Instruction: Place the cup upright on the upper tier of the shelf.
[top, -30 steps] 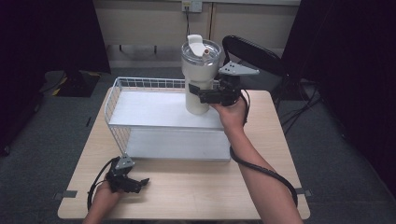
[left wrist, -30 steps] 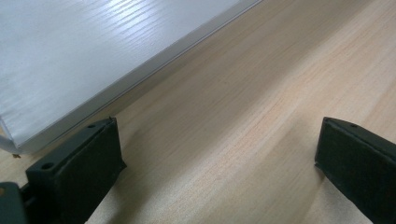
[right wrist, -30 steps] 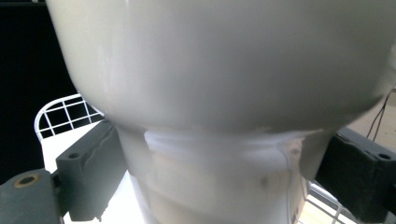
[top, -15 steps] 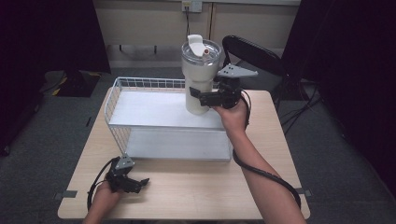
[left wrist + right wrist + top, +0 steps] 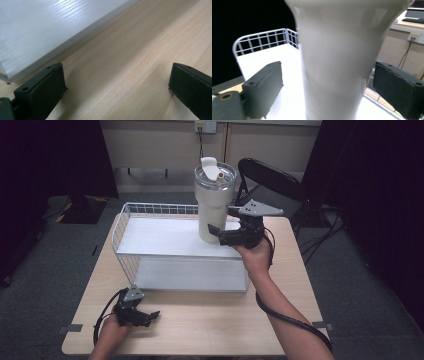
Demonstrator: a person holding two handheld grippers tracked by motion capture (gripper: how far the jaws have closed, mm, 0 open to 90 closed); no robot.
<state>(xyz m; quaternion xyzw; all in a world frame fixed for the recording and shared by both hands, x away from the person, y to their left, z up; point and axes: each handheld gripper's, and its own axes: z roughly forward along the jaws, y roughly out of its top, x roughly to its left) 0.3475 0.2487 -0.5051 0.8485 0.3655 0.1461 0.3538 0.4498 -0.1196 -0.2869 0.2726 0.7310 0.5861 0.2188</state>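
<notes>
Standing upright on the top board of a white wire shelf rack point(image 5: 150, 237), the cream tumbler point(image 5: 212, 205) sits between the spread jaws of the right tongs point(image 5: 218, 234); in the right gripper view the tumbler point(image 5: 334, 57) fills the gap, both black pads apart from its wall, not pinching. White wire railing point(image 5: 262, 40) runs behind the tumbler, beyond the right tongs' left jaw. Left tongs point(image 5: 150, 316) lie low on the light wood surface point(image 5: 210, 320), jaws spread on nothing, just in front of the rack's lower white board point(image 5: 45, 32), which shows ahead and left of the jaws. Grey carpet floor point(image 5: 60, 265) surrounds the surface; a black folding chair point(image 5: 270, 180) stands behind the right tongs, cream cabinets with a wall socket point(image 5: 205, 126) farther back, dark curtains at both sides.
</notes>
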